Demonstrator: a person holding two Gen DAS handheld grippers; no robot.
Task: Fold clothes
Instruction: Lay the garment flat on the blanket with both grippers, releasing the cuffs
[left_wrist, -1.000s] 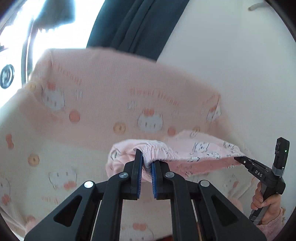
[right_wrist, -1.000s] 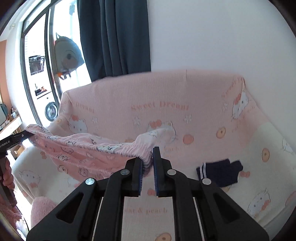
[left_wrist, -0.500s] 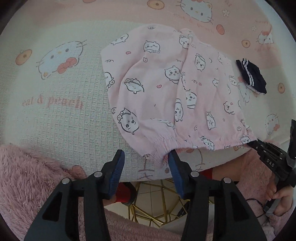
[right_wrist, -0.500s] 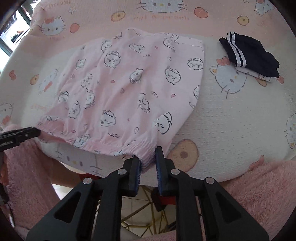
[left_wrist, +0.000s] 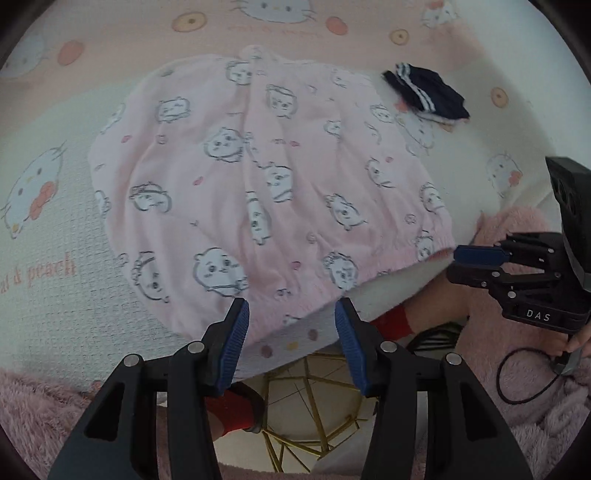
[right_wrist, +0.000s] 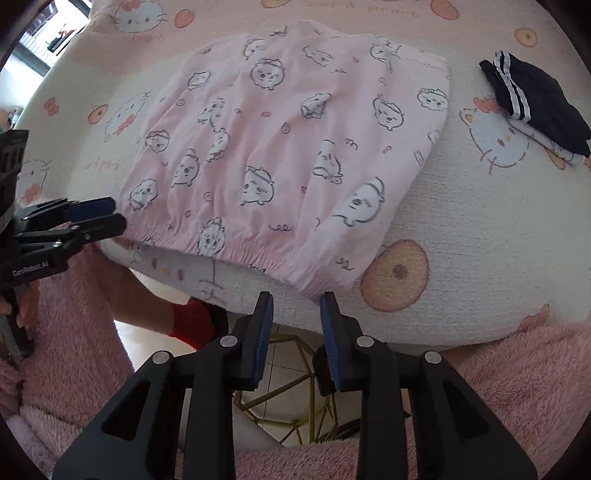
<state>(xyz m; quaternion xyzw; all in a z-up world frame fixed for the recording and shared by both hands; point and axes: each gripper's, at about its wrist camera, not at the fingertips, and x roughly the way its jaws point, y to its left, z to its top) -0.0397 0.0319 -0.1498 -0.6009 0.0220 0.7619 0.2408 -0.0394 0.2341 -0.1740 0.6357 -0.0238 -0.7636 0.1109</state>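
Pink shorts with white cartoon animals (left_wrist: 266, 192) lie flat on the sofa seat, their elastic waistband along the front edge; they also show in the right wrist view (right_wrist: 291, 147). My left gripper (left_wrist: 291, 321) is open and empty just in front of the waistband's left part. My right gripper (right_wrist: 296, 312) is open and empty just in front of the waistband's right corner. Each gripper shows in the other's view, the right one (left_wrist: 480, 264) and the left one (right_wrist: 99, 218), both beside the waistband ends.
A folded navy garment with white stripes (right_wrist: 535, 103) lies on the seat right of the shorts, also in the left wrist view (left_wrist: 428, 96). The Hello Kitty sofa cover (right_wrist: 480, 229) hangs over the front edge. Pink fuzzy sleeves, red socks and a gold wire stool (left_wrist: 317, 398) are below.
The shorts were held up by both grippers, then laid flat on the seat. Both grippers have let go of the waistband and opened, the left first, then the right.
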